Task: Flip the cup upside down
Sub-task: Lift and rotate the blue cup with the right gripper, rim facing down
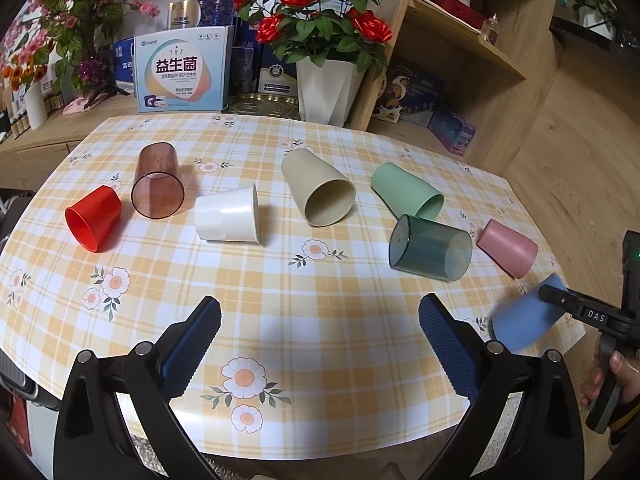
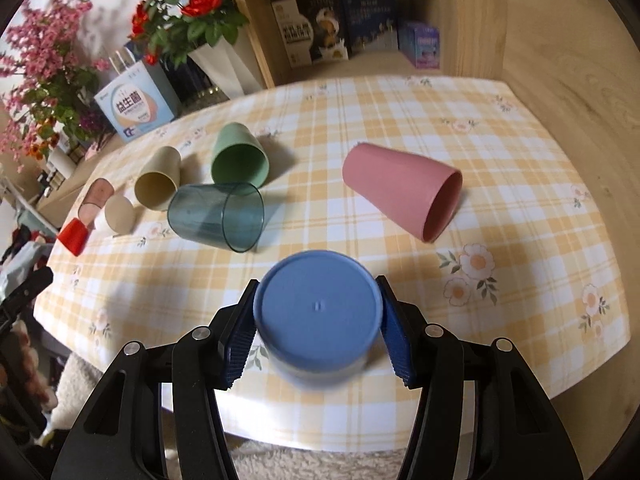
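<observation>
My right gripper (image 2: 318,320) is shut on a blue cup (image 2: 316,312); its flat base faces the camera and it hangs over the table's near edge. In the left wrist view the blue cup (image 1: 524,320) is blurred at the table's right corner, held by the right gripper (image 1: 550,294). My left gripper (image 1: 320,332) is open and empty above the table's front. Several cups lie on their sides: red (image 1: 93,218), brown clear (image 1: 158,180), white (image 1: 228,220), beige (image 1: 320,188), green (image 1: 406,190), dark teal clear (image 1: 432,248) and pink (image 1: 508,248).
The table has a yellow plaid flowered cloth (image 1: 320,312). A white vase of red roses (image 1: 324,88), boxes (image 1: 182,70) and pink flowers stand behind the table. A wooden shelf unit (image 1: 480,52) rises at the back right.
</observation>
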